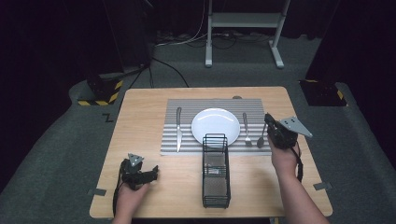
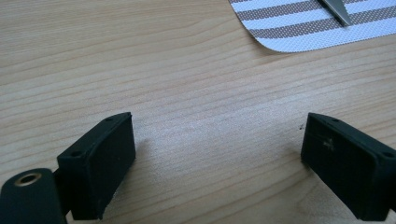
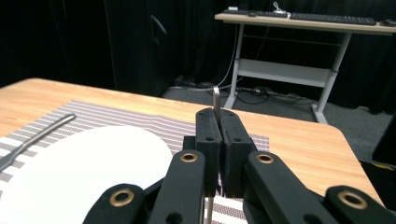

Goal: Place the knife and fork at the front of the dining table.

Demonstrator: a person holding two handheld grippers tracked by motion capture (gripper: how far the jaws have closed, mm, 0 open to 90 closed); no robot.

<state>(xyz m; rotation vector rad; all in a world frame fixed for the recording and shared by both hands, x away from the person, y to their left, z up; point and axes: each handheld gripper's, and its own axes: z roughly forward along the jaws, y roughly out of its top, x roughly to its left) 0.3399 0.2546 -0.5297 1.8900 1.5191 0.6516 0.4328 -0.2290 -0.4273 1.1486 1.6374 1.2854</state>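
Right of centre in the high view, the right gripper (image 1: 267,122) is clenched on a spoon (image 1: 261,138), which hangs near-vertical with its bowl down over the right edge of the striped placemat (image 1: 187,140), just right of the fork (image 1: 246,129); whether the bowl touches the mat is hard to tell. In the right gripper view the handle tip (image 3: 216,100) pokes up above the closed jaws. At lower left the left gripper (image 1: 152,173) rests released on the table (image 1: 140,116)
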